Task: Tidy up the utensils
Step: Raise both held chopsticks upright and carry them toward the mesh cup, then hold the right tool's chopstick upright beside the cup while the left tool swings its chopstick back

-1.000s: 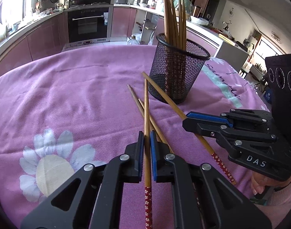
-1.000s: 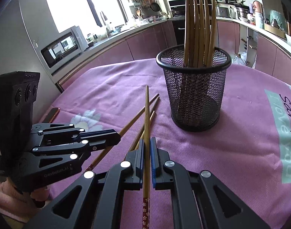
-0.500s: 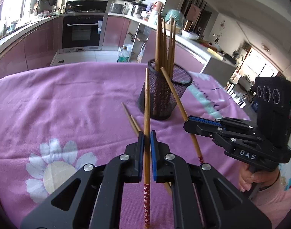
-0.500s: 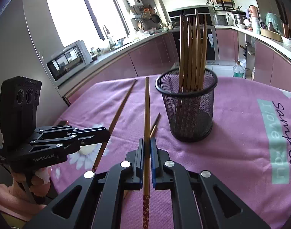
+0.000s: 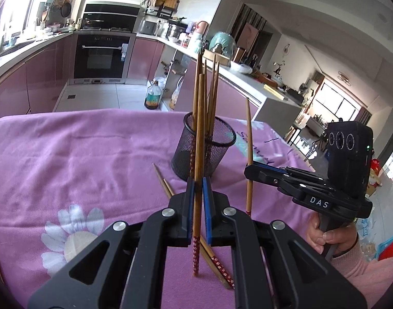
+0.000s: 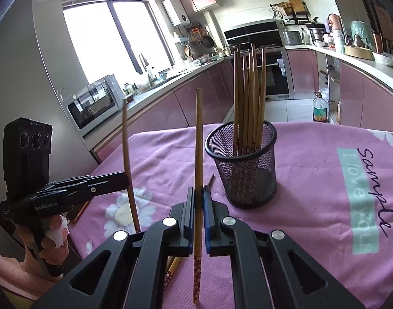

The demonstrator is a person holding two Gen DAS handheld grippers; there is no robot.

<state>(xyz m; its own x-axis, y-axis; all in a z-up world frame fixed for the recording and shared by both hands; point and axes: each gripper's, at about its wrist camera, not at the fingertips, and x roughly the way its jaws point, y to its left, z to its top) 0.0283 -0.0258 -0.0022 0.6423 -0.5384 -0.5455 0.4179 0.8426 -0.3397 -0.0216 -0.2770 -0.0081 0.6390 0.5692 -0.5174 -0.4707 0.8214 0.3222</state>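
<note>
A black mesh cup (image 5: 203, 152) (image 6: 244, 170) holding several wooden chopsticks stands on the pink tablecloth (image 5: 67, 154). My left gripper (image 5: 198, 184) is shut on one chopstick (image 5: 198, 128), lifted off the cloth and pointing up toward the cup. My right gripper (image 6: 199, 193) is shut on another chopstick (image 6: 198, 141), also raised near the cup. Each gripper shows in the other's view: the right gripper (image 5: 250, 171) with its chopstick (image 5: 249, 134), the left gripper (image 6: 125, 179) with its chopstick (image 6: 128, 159). Two loose chopsticks (image 5: 165, 184) lie on the cloth under the grippers.
A person's hands (image 5: 325, 234) (image 6: 52, 244) and pink sleeves hold the gripper handles. A dark flat object (image 6: 76, 209) lies near the table's left edge. Kitchen counters, an oven (image 5: 103, 56) and a microwave (image 6: 95, 103) stand beyond the table.
Both grippers rose and tilted upward, each lifting its chopstick off the cloth. The cup now sits farther below and ahead in both views.
</note>
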